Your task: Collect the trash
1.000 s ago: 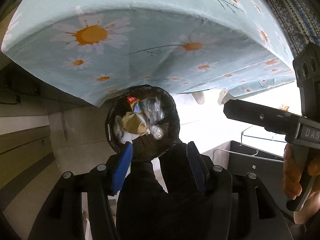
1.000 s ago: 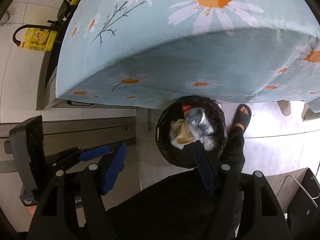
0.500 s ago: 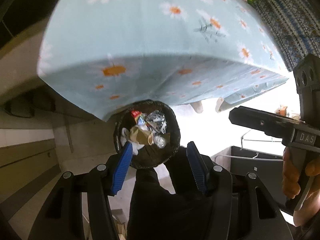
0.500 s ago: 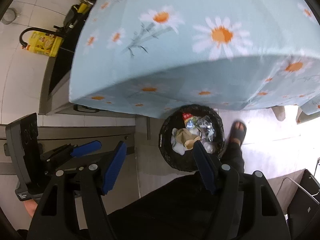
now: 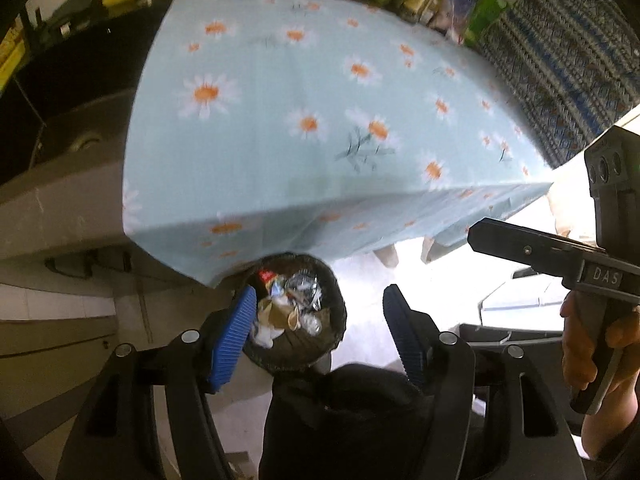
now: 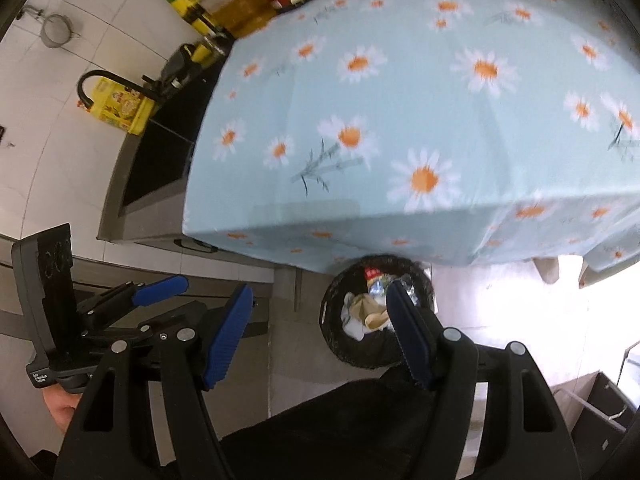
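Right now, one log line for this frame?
left hand-held gripper: open, empty, jaws just widened | right hand-held gripper: open, empty | bin: holds trash | tablecloth: bare

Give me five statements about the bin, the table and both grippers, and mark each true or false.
1. The trash bin holds crumpled trash. True.
2. The left gripper grips a wrapper. False: its jaws, just opened wider, hold nothing.
3. The tablecloth is plain red. False: it is light blue with daisies.
4. The right gripper holds nothing. True.
5. The bin stands on the table. False: it sits on the floor by the table's edge.
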`<state>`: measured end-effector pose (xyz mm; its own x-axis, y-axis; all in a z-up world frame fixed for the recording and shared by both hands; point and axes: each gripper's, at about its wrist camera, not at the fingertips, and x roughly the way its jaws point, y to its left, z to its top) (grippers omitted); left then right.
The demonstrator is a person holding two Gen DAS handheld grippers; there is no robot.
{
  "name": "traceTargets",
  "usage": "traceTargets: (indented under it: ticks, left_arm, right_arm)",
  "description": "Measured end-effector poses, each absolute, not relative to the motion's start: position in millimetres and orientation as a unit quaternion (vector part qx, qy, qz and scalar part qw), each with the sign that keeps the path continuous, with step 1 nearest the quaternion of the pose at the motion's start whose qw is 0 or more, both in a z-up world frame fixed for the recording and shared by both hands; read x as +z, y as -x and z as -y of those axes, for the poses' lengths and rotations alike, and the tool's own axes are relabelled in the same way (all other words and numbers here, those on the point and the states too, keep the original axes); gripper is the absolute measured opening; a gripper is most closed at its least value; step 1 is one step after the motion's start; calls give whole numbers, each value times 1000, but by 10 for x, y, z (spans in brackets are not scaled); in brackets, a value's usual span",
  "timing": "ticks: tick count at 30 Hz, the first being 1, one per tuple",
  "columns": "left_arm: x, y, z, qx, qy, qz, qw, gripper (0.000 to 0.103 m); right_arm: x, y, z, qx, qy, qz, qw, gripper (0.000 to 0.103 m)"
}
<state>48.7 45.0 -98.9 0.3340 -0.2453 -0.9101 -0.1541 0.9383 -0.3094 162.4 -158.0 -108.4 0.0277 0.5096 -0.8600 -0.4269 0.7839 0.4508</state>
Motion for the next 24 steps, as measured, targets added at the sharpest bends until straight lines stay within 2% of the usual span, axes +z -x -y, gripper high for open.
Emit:
traceTargets:
  ticks: [2,4,7,11,13,17,19,24]
  left_arm:
    - [-859,-505,-436,-25,175,-564,807,64]
    - [-722,-535,-411,-19,172,-553,815,67]
    - [-509,-546,-365,-9,161,-537,828,75]
    - [-232,-551,-259,1,148,-516,844,78]
    - [-104,-546,-180,9,135,-506,852,78]
    - [116,-512,-18,24,120,-484,866,79]
    - [208,-482,51,30,117,-476,871,83]
    - [409,-393,225,40,103,-459,882,91]
  right_arm:
    - [-948,-1681,1600,333,-29,-603,724,70]
    - [-819,-1713,1623,338,-27,-589,733,77]
    - [-617,-1749,1697,347,-25,-570,744,77]
    - [-349,-1767,1829,356,-25,-543,760,79]
    - [-234,-1754,1897,357,-20,-525,772,88]
    - [-30,-1749,2073,352,-16,-502,790,89]
    - [62,-1721,2154,352,-11,-488,799,98]
    - [249,-1638,2341,345,4,-455,821,98]
